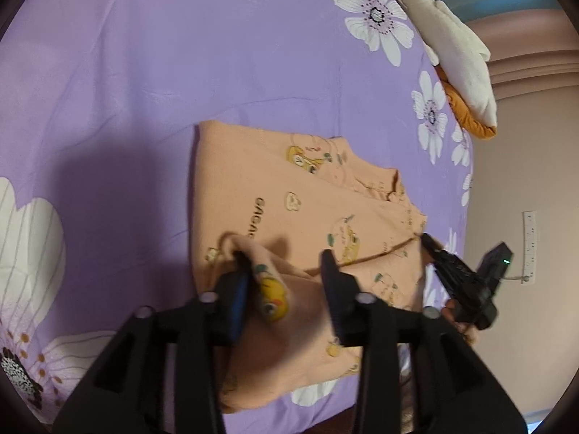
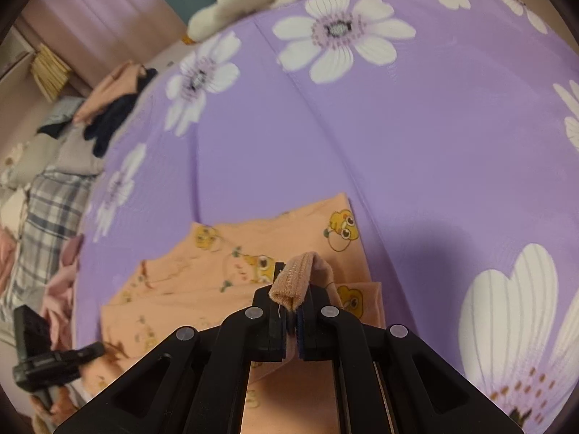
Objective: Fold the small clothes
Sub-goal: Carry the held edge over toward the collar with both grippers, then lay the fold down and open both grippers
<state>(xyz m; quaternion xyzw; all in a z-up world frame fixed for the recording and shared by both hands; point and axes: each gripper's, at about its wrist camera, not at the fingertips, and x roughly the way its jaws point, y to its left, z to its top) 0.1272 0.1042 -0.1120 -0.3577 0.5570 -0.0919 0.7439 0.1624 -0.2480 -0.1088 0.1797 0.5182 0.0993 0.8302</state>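
While the peach garment (image 1: 289, 195) lies partly folded on the purple flowered bedspread (image 1: 144, 72), its print of yellow cartoon animals, small plants and dark lettering faces up, and a ribbed cuff (image 2: 293, 282) rises from it. Left gripper (image 1: 286, 264): jaws apart, a loose fold of the fabric bearing a yellow figure lying between them and touching the left finger (image 1: 239, 289), with no pinch visible. Right gripper (image 2: 289, 300): jaws together, clamped on the ribbed cuff, which stands up between the pads. From the left gripper the garment spreads toward 12 and 2 o'clock; from the right gripper it spreads toward 10 and 11 o'clock. Farther off, at 1 o'clock in the left wrist view, a white and orange plush object (image 1: 459, 61) rests at the bedspread's edge.
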